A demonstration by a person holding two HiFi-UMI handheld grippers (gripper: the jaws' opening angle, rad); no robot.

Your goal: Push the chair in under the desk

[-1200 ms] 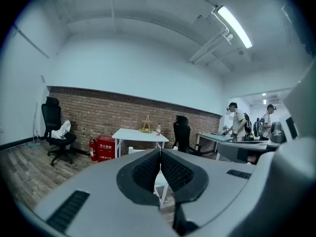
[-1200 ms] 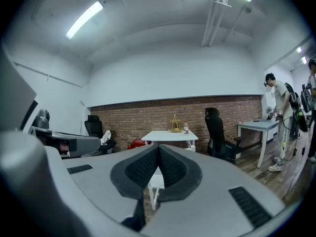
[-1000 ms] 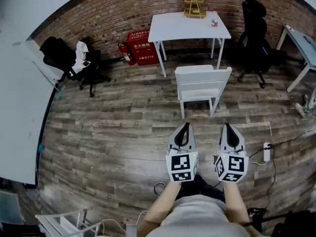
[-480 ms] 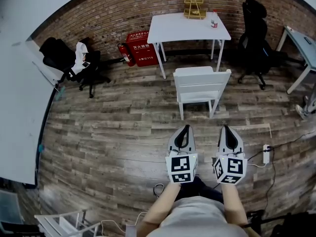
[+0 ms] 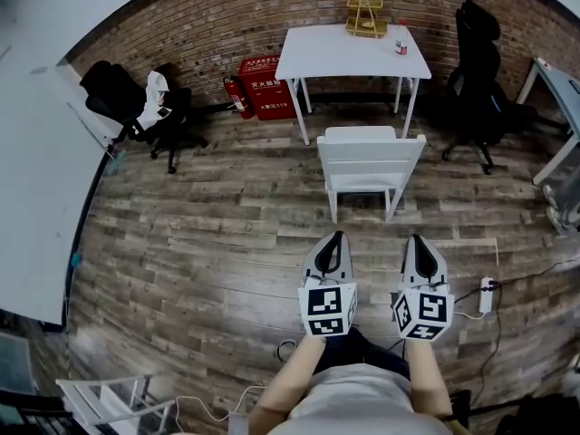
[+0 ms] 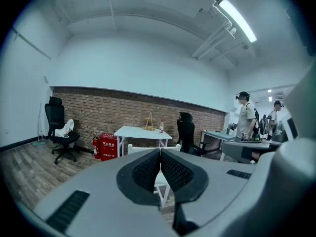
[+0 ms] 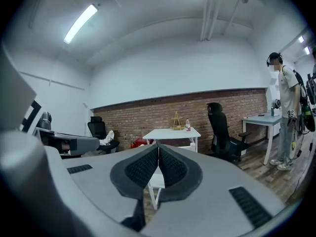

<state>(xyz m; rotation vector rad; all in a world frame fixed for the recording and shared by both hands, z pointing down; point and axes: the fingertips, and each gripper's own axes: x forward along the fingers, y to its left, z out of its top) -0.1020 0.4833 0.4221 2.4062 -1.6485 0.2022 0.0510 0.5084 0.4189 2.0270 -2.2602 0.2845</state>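
Note:
A white chair stands on the wood floor with its back toward me, pulled out a little from the white desk at the brick wall. My left gripper and right gripper hover side by side short of the chair's back, both shut and empty, touching nothing. In the left gripper view the shut gripper hides most of the chair, with the desk beyond. The right gripper view has the gripper lined up on the chair and the desk.
A black office chair with a white cloth stands left, a taller one right of the desk. A red extinguisher box sits by the wall. A power strip and cables lie on the floor at right. Two people stand at right.
Both grippers have drifted a little toward the chair and slightly lower, still shut. The chair and desk have not moved.

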